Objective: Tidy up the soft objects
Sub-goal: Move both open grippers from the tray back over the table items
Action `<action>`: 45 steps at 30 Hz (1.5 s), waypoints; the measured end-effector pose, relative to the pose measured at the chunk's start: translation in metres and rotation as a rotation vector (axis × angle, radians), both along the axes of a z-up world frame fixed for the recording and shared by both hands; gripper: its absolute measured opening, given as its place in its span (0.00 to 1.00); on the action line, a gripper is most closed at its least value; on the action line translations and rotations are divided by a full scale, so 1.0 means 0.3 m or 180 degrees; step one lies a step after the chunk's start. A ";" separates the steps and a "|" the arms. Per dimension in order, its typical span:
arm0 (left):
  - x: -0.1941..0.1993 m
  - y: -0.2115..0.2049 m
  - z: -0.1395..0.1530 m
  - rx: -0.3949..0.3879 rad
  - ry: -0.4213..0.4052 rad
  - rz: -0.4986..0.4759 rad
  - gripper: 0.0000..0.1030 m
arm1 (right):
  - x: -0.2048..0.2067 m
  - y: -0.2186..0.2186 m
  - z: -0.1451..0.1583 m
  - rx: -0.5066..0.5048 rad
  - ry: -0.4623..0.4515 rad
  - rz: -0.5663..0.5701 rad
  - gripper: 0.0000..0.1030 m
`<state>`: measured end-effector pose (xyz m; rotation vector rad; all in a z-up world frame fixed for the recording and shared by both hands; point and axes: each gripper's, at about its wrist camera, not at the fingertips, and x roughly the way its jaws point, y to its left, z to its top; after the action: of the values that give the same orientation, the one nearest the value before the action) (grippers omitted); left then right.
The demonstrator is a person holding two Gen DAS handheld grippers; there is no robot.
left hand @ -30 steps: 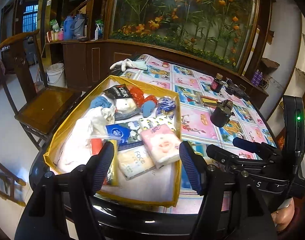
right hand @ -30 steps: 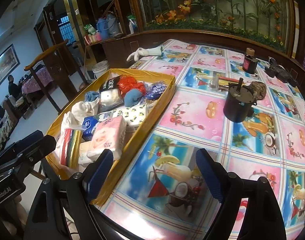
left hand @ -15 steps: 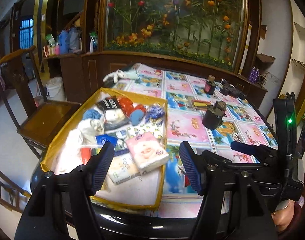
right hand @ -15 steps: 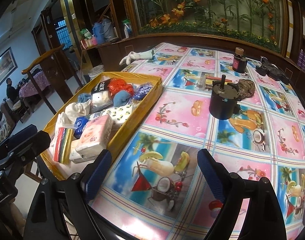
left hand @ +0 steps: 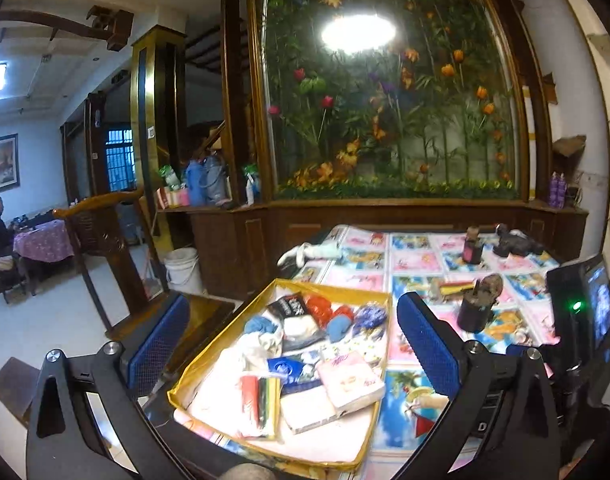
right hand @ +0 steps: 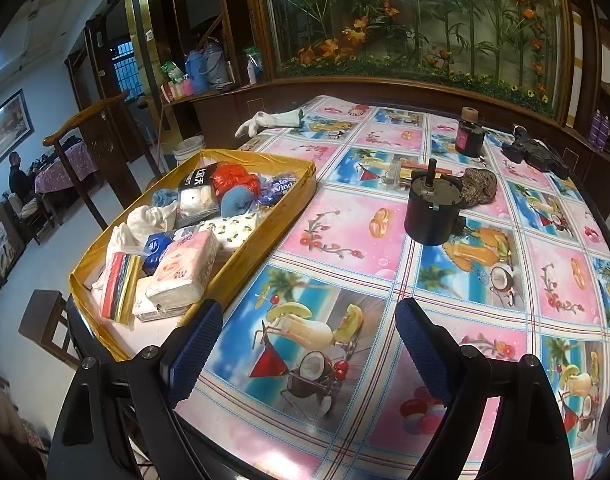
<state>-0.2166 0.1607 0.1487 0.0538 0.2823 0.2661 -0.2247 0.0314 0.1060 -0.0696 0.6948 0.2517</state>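
Observation:
A shallow yellow box [left hand: 375, 364] [right hand: 265, 248] sits at the table's left edge. It holds several soft items: a pink tissue pack [left hand: 351, 382] [right hand: 187, 266], white cloths, a blue sponge [right hand: 235, 202], red mesh, small packets. My left gripper [left hand: 293, 344] is open and empty, held off the table's near edge in front of the box. My right gripper [right hand: 301, 340] is open and empty over the tablecloth, right of the box. White gloves [right hand: 271, 122] and a brown knitted piece [right hand: 479, 186] lie on the table outside the box.
A black cylinder with a shaft [right hand: 433, 214] stands mid-table. A dark jar [right hand: 469, 136] and a black object [right hand: 535, 152] are at the far side. A wooden chair [left hand: 105, 248] and a white bucket [left hand: 183, 266] stand left of the table. The right gripper's body [left hand: 581, 320] shows at the right.
Both grippers have pulled back and risen away from the table, so the box and table look smaller and lower. The left view now tilts up toward the flower panel. Nothing was grasped.

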 end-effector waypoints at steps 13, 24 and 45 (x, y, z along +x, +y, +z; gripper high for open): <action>0.070 0.077 -0.103 -0.0332 0.0658 0.0199 1.00 | -0.050 0.075 -0.002 -0.0240 -0.0153 0.0075 0.89; 0.101 0.100 -0.153 -0.0368 0.0893 0.0267 1.00 | -0.031 0.112 -0.032 -0.0318 -0.0102 0.0108 0.89; 0.194 0.064 -0.220 -0.0622 0.1455 -0.0216 1.00 | 0.042 0.061 -0.070 -0.0252 0.0097 0.0013 0.90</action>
<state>-0.1585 0.1798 0.0828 -0.0706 0.7580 0.1547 -0.2122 0.0498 0.0849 -0.1431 0.7349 0.2295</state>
